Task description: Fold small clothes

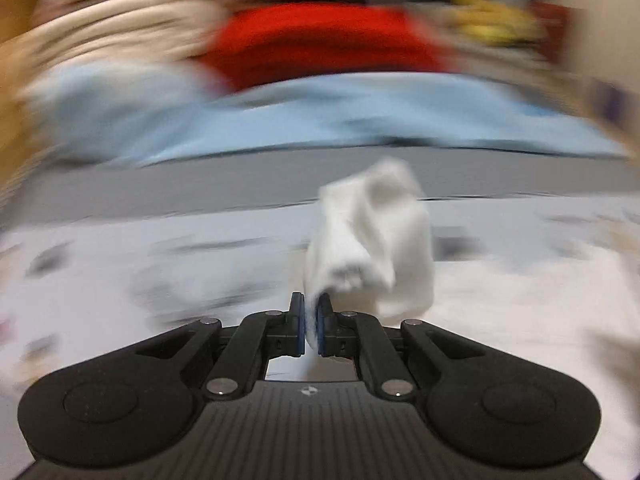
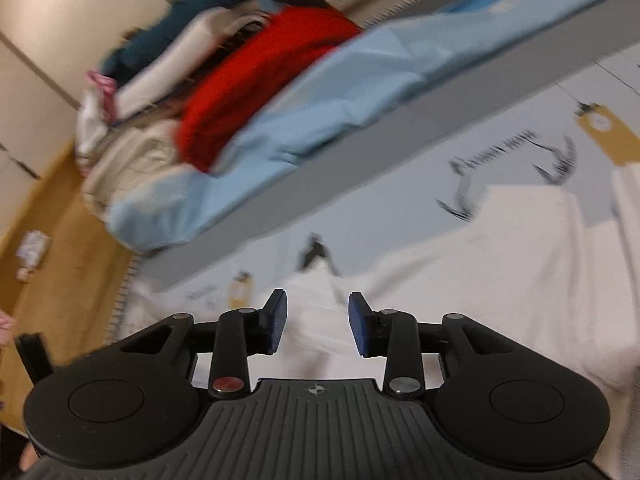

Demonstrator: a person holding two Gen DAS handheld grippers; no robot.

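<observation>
Left tongs (image 1: 311, 326) on one white sock (image 1: 372, 240)

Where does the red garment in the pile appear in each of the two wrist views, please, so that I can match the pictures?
Left wrist view: the red garment lies top centre, blurred, behind the light blue cloth.
Right wrist view: the red garment sits upper left of centre, tilted, in the clothes pile.
Shared landmark: the light blue cloth just in front of it in both.
</observation>
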